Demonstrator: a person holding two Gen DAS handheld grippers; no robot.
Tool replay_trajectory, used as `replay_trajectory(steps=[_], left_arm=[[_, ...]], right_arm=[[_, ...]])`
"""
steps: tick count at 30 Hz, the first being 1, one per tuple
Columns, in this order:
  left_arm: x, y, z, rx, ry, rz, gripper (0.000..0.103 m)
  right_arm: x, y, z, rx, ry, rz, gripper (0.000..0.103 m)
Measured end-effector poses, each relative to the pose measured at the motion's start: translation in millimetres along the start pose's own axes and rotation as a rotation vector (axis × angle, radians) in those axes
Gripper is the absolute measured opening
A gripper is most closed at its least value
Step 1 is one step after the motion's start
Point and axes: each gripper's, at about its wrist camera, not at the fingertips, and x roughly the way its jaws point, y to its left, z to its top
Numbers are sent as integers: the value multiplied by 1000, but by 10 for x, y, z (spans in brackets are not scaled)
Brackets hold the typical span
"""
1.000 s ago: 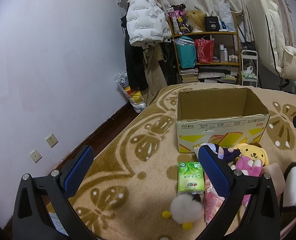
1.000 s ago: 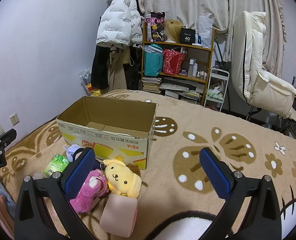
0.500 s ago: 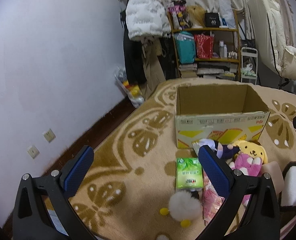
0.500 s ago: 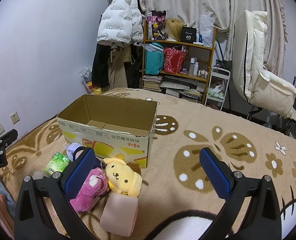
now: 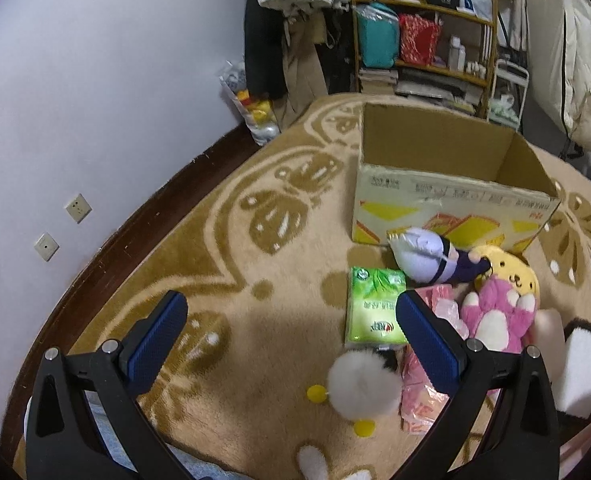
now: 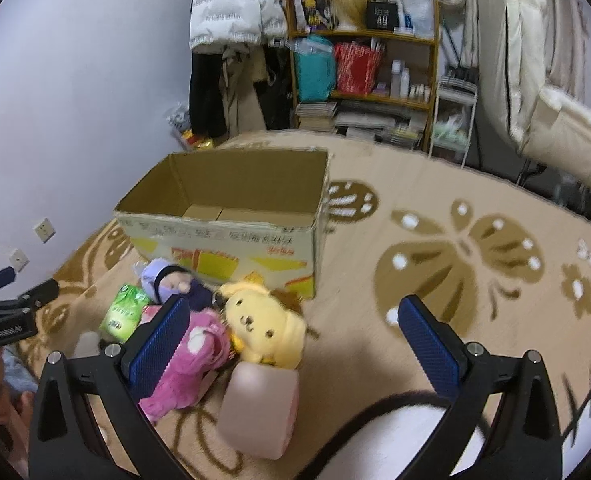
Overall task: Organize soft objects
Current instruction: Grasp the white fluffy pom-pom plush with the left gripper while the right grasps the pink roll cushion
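Operator: State the condition of both tools and the position of the work items.

Technician: The left gripper [image 5: 289, 322] and the right gripper [image 6: 293, 326] both stand spread wide with nothing between the pads. The soft items lie in a pile on the carpet [image 5: 255, 272], ahead of the left gripper and to its right, just in front of the empty cardboard box [image 6: 231, 216].

Operator: Handling properties?

Technician: By judgement, all are light and compressible. Take the yellow plush dog [image 6: 265, 326] across its head, which offers the most bulk. The green tissue pack [image 5: 373, 308] is film-wrapped (likely slippery); pinch it across its short edges.

Operator: View differences?

Technician: The left wrist view shows a white pompom with yellow beads [image 5: 363, 386] near its right finger, which the right wrist view does not show clearly. Only the right wrist view shows the box floor.
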Motion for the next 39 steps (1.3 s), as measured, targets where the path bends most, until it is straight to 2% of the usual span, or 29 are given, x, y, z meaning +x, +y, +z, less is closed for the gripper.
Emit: replay_trajectory(steps=[4,14,18,25,28,35,37,39], left_arm=[[116,-65,-4,24,58,-16,103],[451,-197,-78,58,208,-90,103],[560,-241,-132,73,255,-98,103],[701,-305,-229,85,340,-140,103],[732,-355,-265,101,364,-151,102],[853,-415,-346,112,443,-161,86],[896,-420,-362,107,465,-160,80],[914,-423,-375,106,478,-168,75]], right_arm=[[123,-14,-21,35,67,37,103],[456,35,-112,55,213,58,103],[529,34,-173,70,250,64,103],[635,13,-227,81,311,47,93],[671,15,-246,75,334,44,93],[758,37,-305,58,385,42,91],[793,35,-328,58,406,49,76],[811,34,-340,60,418,58,72]])
